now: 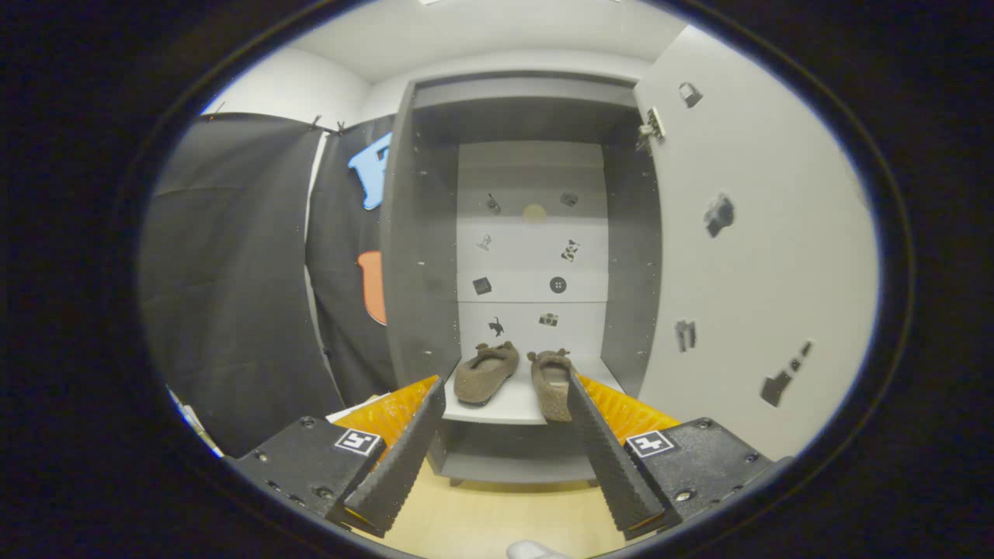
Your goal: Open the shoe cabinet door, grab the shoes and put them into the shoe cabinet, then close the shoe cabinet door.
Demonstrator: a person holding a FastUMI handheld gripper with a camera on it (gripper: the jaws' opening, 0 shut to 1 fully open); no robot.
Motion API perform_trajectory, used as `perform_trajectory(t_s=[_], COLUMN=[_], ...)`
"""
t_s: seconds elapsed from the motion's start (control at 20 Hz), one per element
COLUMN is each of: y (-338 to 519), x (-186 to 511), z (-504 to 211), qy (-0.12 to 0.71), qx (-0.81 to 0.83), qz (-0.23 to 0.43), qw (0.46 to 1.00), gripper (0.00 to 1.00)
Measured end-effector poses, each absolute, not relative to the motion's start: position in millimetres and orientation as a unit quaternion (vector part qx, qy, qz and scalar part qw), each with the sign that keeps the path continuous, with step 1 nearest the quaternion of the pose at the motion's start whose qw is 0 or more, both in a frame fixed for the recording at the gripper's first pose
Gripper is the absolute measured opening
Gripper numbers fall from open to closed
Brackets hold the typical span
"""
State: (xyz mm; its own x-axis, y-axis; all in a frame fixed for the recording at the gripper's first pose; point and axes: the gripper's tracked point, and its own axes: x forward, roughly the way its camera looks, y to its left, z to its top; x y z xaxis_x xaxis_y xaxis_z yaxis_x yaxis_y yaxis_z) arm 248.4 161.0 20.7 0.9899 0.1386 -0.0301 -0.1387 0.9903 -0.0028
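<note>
Shoes [516,374] on cabinet [415,256] shelf — just beyond parted, empty jaws

You see two fuzzy brown slippers [512,374], grey shoe cabinet [419,256], its white shelf [512,404], black stickers [557,285] dotting the white back panel, pale white door [761,264], light wooden floor [497,520].

We have the shoe cabinet [419,256] standing open ahead, its door [745,256] swung out to the right, walling that side. Both shoes [485,373] fill the shelf [505,407] just beyond our spread, empty fingers [505,388]. Above them the cabinet is roomy; black cloth [233,287] closes the left.
</note>
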Motion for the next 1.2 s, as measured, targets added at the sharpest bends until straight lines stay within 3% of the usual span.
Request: perform_trajectory(t_s=[0.3, 0.6, 0.9, 1.2], y=[105.2, -18.2, -125.9, -149.9], x=[135.5, 62.6, 55.0, 100.7], z=[21.4, 27.7, 23.2, 19.4], qy=[-0.005, -0.023, -0.021, 0.003], qx=[-0.017, 0.01, 0.037, 0.037], qz=[0.067, -0.013, -0.052, 0.012], qw=[0.998, 1.0, 0.998, 0.999], gripper=[1.0, 1.0, 1.0, 1.0])
